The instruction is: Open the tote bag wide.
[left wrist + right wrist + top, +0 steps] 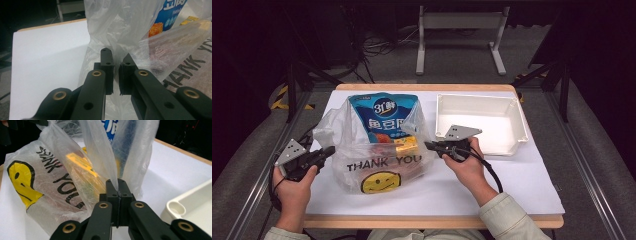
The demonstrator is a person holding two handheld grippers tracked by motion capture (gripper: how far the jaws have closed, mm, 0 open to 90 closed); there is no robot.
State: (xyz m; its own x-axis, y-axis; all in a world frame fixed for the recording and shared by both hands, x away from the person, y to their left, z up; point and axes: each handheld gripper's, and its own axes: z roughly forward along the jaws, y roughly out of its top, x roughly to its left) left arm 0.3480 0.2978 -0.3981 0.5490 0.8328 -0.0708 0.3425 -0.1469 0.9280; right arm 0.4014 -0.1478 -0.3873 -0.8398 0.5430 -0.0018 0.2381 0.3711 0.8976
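The plastic bag (374, 152), that thin see-through one with THANK YOU and a yellow smiley printed on it, was sitting on the left-middle of the white table (522, 185), stuffed with snacks, and a tall blue snack pouch (384, 117) was poking straight up out of its mouth. So the bag's body lay wider than tall across the table, print facing the person, while the pouch's long axis ran upright with its top pointing away toward the far edge. The right gripper (117, 188) had its jaws clamped tight on a pulled-up strip of film at the bag's right side. The left gripper (117, 60) was at the bag's left edge, jaws nearly together with film bunched between them, though a sliver of gap still showed, so I honestly couldn't tell if it was really biting. An empty white tray (482, 122) sat just right of the bag, near the right hand (469, 167). What worried me: that film looked flimsy, and pulling both sides apart could stretch or tear it. If the left side slipped free, my guess was the bag would slump and the pouch would tip over, maybe dragging the small yellow packet (407, 145) with it.
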